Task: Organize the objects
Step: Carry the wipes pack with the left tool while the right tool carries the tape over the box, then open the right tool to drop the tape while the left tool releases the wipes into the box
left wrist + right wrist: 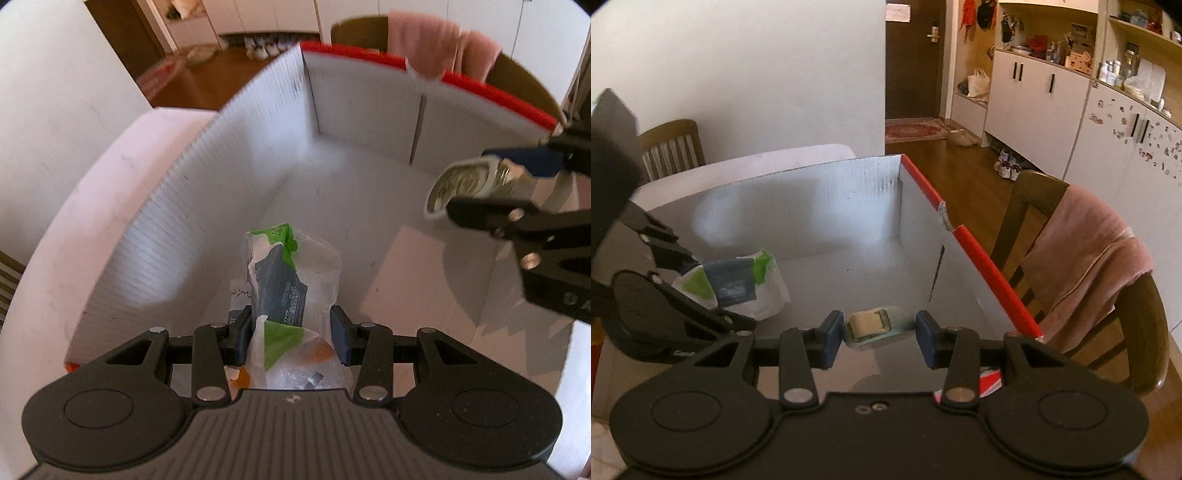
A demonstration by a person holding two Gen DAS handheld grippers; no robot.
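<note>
A large white corrugated box (184, 206) with a red rim stands on the table; it also shows in the right wrist view (798, 214). My left gripper (291, 334) is shut on a clear plastic packet with green and dark labels (284, 280), held inside the box; the packet also shows in the right wrist view (738, 288). My right gripper (879, 338) is shut on a small round tin with a beige label (875, 326), held inside the box near its right wall. In the left wrist view the right gripper (476, 184) and tin (465, 184) are at the upper right.
A wooden chair (1108, 295) with a pink towel (1086, 258) stands right of the box. Another wooden chair (672, 147) is at the far left by a white wall. The white table edge (74, 206) curves left of the box.
</note>
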